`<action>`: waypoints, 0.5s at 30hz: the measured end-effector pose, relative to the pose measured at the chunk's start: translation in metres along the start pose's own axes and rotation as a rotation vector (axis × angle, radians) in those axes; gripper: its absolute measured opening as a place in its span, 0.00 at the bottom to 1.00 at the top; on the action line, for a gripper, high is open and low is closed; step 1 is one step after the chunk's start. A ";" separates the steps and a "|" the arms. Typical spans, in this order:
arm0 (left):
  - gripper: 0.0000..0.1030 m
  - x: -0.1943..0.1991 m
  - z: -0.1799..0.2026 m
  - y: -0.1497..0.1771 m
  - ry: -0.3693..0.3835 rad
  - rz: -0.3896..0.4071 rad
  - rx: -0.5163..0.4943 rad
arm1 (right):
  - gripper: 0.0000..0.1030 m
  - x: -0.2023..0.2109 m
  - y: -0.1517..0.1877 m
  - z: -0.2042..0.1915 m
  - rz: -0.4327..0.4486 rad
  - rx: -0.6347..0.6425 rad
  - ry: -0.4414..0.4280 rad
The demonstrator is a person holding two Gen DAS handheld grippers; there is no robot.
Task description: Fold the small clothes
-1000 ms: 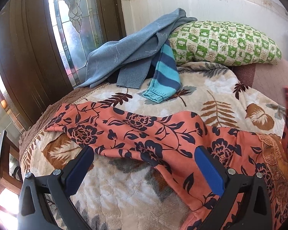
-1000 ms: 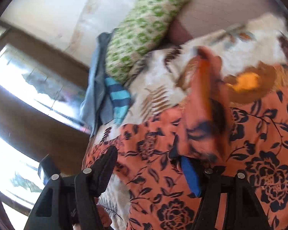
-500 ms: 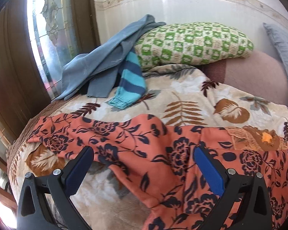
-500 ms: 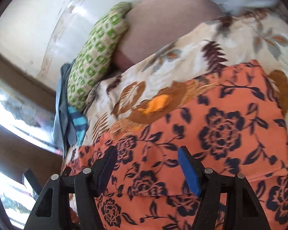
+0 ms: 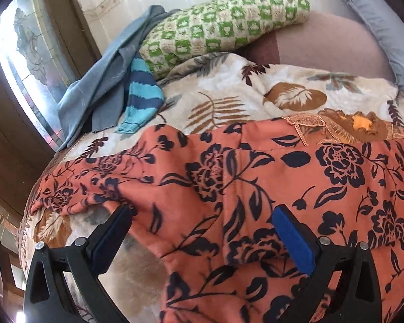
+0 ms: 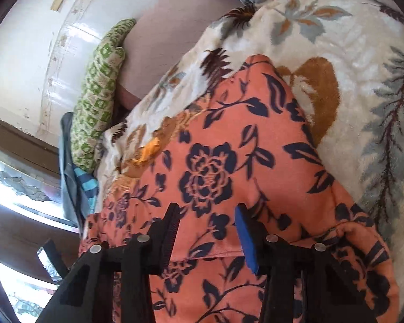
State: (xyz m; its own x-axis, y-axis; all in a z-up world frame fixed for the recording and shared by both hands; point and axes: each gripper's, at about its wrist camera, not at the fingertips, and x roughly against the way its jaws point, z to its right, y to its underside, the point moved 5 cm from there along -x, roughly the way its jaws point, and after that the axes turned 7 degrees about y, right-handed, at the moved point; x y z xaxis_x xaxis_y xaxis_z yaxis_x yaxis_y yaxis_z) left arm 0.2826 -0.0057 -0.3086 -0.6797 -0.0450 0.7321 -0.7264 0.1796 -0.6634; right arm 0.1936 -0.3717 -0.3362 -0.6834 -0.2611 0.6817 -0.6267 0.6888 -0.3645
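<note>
Since a second ago, the lifted flap of the orange floral garment (image 6: 223, 167) has been laid back down flat on the bed's leaf-print blanket (image 5: 229, 99). Its long axis runs crosswise before both grippers. The right gripper (image 6: 207, 226) is over it, jaws closing, nothing pinched yet. The left gripper (image 5: 202, 231) is held wide open over the sleeve side, toward the green pillow (image 5: 223, 24).

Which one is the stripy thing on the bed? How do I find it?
Look at the green checked pillow against the wall at the head of the bed. Just left of it lies a pile of grey-blue clothes by the window. The stripy sleeve pokes out of that pile, the only thing with light and dark blue bands.
</note>
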 end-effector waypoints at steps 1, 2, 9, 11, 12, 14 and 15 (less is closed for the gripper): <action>1.00 0.008 -0.014 0.001 0.003 0.013 0.036 | 0.45 0.000 0.003 -0.009 -0.013 0.025 -0.018; 1.00 0.016 -0.031 0.002 0.004 0.019 0.081 | 0.45 -0.001 0.006 -0.016 -0.030 0.053 -0.022; 1.00 0.042 -0.183 0.021 -0.028 -0.023 0.457 | 0.45 -0.030 0.038 -0.032 -0.195 0.125 0.051; 1.00 0.038 -0.232 0.031 -0.061 -0.065 0.579 | 0.45 -0.033 0.043 -0.032 -0.216 0.159 0.080; 1.00 0.036 -0.256 0.036 -0.083 -0.075 0.644 | 0.45 -0.033 0.043 -0.033 -0.218 0.166 0.085; 1.00 0.029 -0.296 0.044 -0.096 -0.091 0.748 | 0.46 -0.036 0.042 -0.032 -0.231 0.160 0.086; 1.00 0.023 -0.311 0.047 -0.071 -0.102 0.798 | 0.46 -0.037 0.041 -0.029 -0.240 0.149 0.082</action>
State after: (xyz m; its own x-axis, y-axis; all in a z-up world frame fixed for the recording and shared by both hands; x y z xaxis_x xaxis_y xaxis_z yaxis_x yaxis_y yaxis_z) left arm 0.2644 0.3071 -0.2747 -0.5915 -0.0907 0.8012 -0.6205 -0.5835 -0.5240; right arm 0.2040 -0.3140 -0.3578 -0.4801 -0.3452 0.8064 -0.8191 0.5054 -0.2713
